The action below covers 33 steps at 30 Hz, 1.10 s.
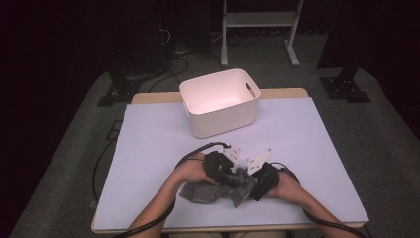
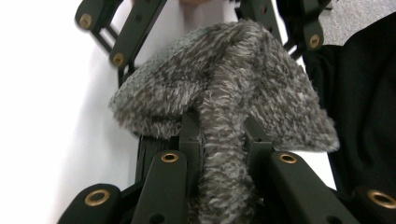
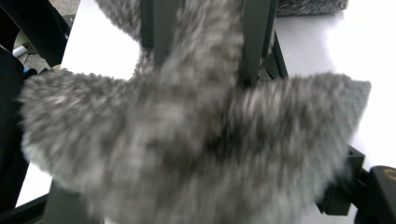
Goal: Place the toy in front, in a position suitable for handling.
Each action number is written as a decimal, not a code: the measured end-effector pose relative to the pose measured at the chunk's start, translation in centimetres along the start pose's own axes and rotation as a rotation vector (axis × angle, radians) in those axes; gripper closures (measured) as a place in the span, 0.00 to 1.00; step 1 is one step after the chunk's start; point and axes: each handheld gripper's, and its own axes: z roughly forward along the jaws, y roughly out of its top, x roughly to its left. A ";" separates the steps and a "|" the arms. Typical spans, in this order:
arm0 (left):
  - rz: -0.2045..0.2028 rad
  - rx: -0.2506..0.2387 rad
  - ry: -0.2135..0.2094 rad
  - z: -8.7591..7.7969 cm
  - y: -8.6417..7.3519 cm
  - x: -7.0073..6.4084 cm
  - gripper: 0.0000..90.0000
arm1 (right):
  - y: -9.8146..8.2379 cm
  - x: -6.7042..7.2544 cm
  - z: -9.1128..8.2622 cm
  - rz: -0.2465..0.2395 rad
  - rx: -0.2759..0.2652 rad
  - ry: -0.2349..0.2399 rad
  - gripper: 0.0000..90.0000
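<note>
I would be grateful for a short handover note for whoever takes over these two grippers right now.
Left gripper: shut on a fold of the grey fuzzy cloth, as the left gripper view shows.
Right gripper: also shut on the grey fuzzy cloth, its jaws standing wide around a thick bunch of it.
The cloth lies at the near edge of the white table, between both hands.
The white bin stands at the far side, nothing visible inside.
Done: cloth gripped by both.
Left: probably fold or bunch it and put it in the bin.
</note>
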 end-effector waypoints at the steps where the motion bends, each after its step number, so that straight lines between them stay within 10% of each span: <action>1: -0.007 -0.004 0.006 -0.3 -0.4 0.1 0.83 | 0.0 0.0 0.0 0.001 0.000 0.002 0.27; 19: -0.183 -0.030 0.106 -4.8 -7.8 1.3 0.83 | 0.1 -0.2 -0.1 -0.009 -0.008 0.007 0.27; 33: -0.068 -0.037 0.039 -1.3 -1.6 1.9 0.83 | 0.4 -0.2 -0.1 -0.013 -0.011 0.001 0.26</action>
